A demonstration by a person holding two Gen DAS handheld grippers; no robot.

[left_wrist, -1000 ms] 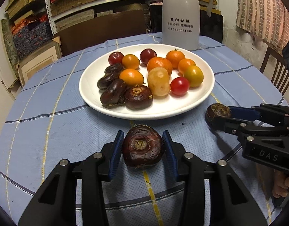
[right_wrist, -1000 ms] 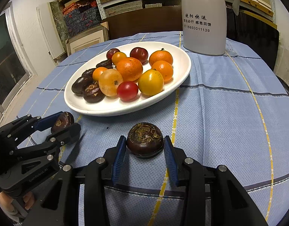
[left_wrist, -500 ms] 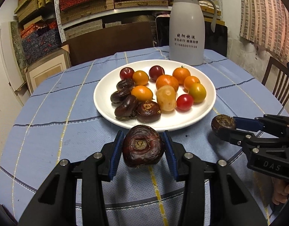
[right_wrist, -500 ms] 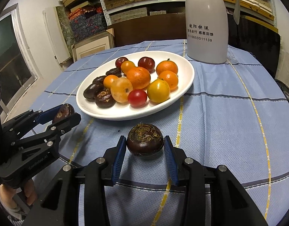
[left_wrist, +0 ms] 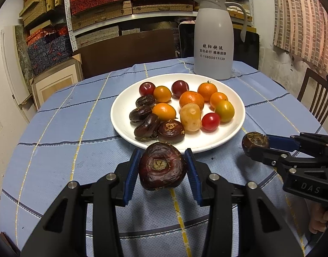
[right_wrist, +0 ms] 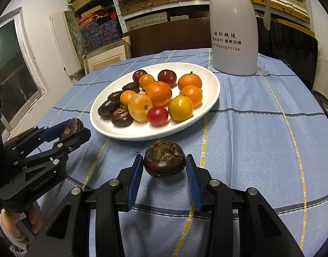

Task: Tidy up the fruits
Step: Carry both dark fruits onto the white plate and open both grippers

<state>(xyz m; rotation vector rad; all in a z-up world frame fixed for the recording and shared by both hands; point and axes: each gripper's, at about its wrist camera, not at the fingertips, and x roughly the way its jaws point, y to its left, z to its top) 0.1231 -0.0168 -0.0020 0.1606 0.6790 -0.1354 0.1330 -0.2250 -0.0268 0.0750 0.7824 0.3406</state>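
My left gripper [left_wrist: 163, 157] is shut on a dark brown water chestnut [left_wrist: 161, 169], held just above the blue cloth in front of the white plate [left_wrist: 121, 115]. My right gripper [right_wrist: 164, 163] is shut on a second water chestnut [right_wrist: 164, 160], also in front of the plate [right_wrist: 142, 133]. Each gripper shows in the other's view: the right gripper [left_wrist: 257, 144] at the right edge, the left gripper [right_wrist: 75, 128] at the left edge. The plate holds several oranges, plums, tomatoes and water chestnuts.
A white thermos jug [left_wrist: 213, 36] stands on the round table behind the plate. A wooden chair [left_wrist: 313, 98] is at the right, and shelves of boxes [left_wrist: 112, 6] line the back wall. The checked blue tablecloth [right_wrist: 260, 128] lies bare to the right of the plate.
My left gripper has risen and drawn back from the plate with its water chestnut, so the plate looks smaller and more shelf shows. The right gripper has hardly moved.
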